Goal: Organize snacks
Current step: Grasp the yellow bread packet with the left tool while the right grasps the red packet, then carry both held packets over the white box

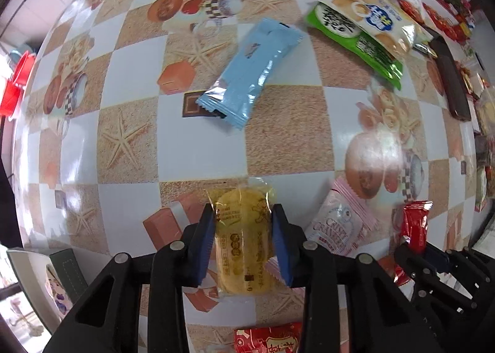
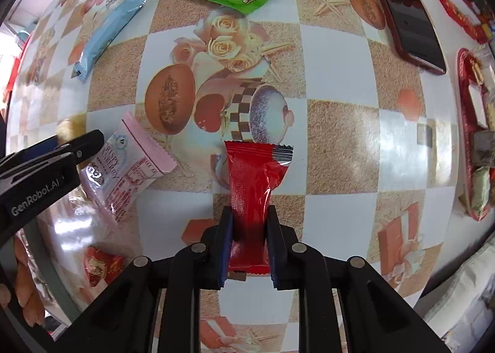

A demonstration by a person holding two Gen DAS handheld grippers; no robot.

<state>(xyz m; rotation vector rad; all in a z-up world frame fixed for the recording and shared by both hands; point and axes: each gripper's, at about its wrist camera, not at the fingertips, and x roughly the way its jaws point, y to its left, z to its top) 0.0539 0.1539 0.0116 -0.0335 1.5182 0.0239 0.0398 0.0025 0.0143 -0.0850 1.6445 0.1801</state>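
Observation:
My left gripper [image 1: 244,214] is shut on a yellow cake in a clear wrapper [image 1: 243,235], held just above the patterned table [image 1: 287,136]. My right gripper [image 2: 249,214] is shut on a red snack packet [image 2: 252,186]; it also shows at the right of the left wrist view [image 1: 414,226]. A pink "Crispy" packet [image 2: 130,173] lies between the two grippers, also seen in the left wrist view [image 1: 340,226]. A light blue packet [image 1: 250,74] lies ahead of the left gripper.
A green bag [image 1: 355,40] with a cream biscuit bag [image 1: 371,16] on it lies far right. A dark phone [image 2: 408,16] lies beyond the right gripper. A red tray [image 2: 464,124] of snacks sits at the right edge. A small red packet [image 1: 269,339] lies below my left gripper.

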